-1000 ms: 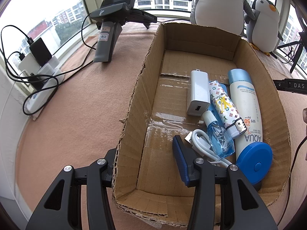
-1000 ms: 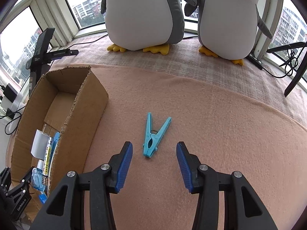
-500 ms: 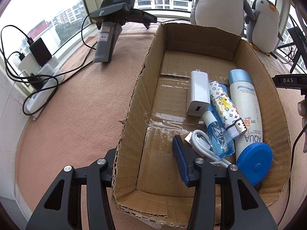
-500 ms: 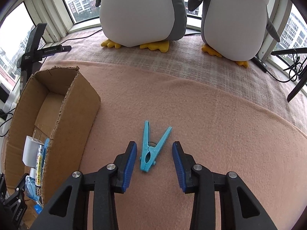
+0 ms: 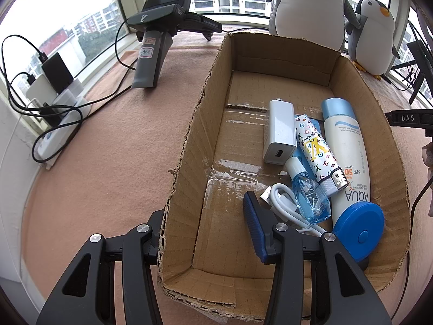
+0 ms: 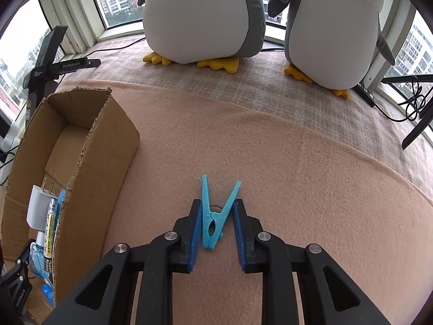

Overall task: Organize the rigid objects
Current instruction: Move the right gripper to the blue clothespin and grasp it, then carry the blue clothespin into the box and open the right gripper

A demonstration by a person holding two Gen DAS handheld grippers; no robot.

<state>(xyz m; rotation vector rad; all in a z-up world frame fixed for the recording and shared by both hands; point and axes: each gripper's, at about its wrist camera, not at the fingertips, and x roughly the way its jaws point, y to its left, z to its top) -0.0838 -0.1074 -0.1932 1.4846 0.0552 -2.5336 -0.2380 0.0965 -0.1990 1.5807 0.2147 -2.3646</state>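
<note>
Right gripper [image 6: 216,227]: fingers nearly closed around blue clothespin [image 6: 215,218] lying on the pink blanket [image 6: 297,168], just beside cardboard box [image 6: 89,162]; firm contact unclear. Left gripper [image 5: 205,216]: wide open, straddling the box's near-left wall, holding nothing.

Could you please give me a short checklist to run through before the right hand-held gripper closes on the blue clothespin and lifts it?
1. The clothespin sits between the fingers of the right hand-held gripper: ok.
2. Both pads touch it: cannot tell; the left pad looks against it, the right shows a gap near the jaw end.
3. Clothespin lies flat on the pink blanket, nothing on top of it: ok.
4. Cardboard box has bare floor for it: ok, on its left side.
5. Left hand-held gripper straddles the box wall, steadying it: ok, though whether it touches is unclear.
</note>
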